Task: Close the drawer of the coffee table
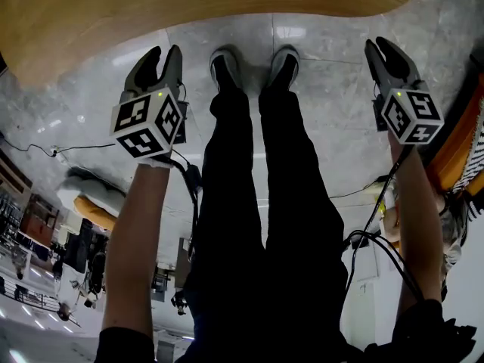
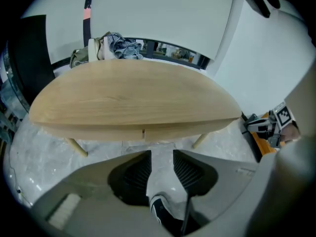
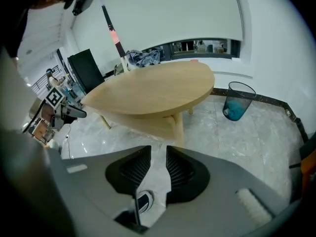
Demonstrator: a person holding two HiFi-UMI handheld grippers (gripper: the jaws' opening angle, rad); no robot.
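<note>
Coffee table (image 2: pixel 133 102) has pale oval wooden top.

Coffee table (image 1: pixel 189 6): cut off by the top edge of the head view, only the near rim and a strip of top showing; its drawer cannot be told apart from the rim in any view. Heap of cloth (image 2: pixel 121 46), upper left of the left gripper view: too small to identify. Furniture (image 1: pixel 45 233), lower left of the head view: small, blurred.
</note>
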